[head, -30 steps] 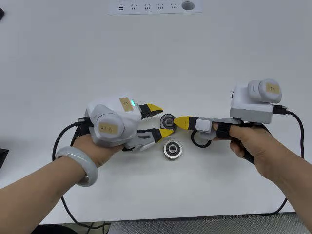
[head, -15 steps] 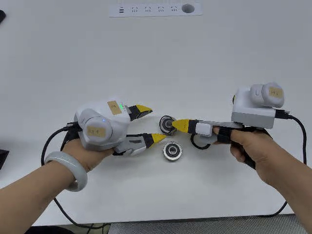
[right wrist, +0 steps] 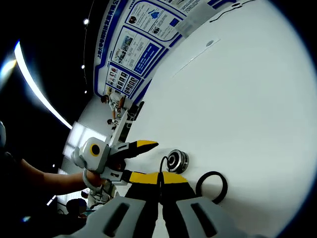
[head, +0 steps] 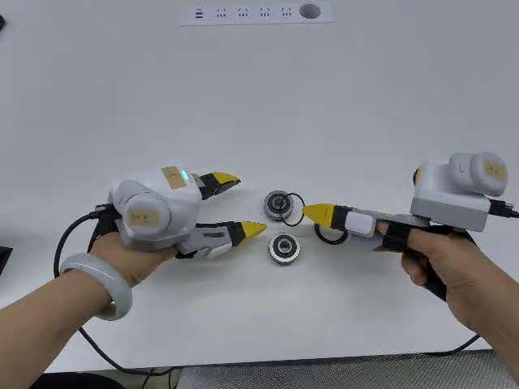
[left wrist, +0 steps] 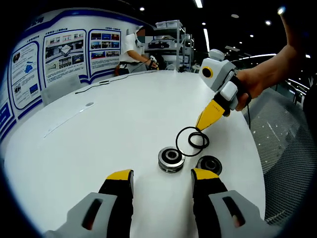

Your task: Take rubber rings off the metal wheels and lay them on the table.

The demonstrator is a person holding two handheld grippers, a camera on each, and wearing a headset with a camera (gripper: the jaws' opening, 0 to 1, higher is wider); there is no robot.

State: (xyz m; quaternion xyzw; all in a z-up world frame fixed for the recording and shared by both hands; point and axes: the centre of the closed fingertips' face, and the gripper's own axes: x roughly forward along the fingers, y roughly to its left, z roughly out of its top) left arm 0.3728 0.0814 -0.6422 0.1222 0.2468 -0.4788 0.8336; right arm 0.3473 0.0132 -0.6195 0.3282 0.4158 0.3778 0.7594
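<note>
Right of centre in the head view, the right claw (head: 315, 214) is clenched on a thin rubber ring (right wrist: 160, 179), which loops leftward from its yellow tips to just beside the upper metal wheel (head: 277, 203). A thicker rubber ring (head: 328, 236) lies flat on the white surface (head: 365, 105) just below that claw. At centre left the left claw (head: 237, 204) is released and grasps nothing, its tips pointing right at the upper wheel and the lower metal wheel (head: 284, 248), both near it.

A power strip (head: 256, 13) (white) lies far back — blue-edged wall posters (left wrist: 64, 52).
</note>
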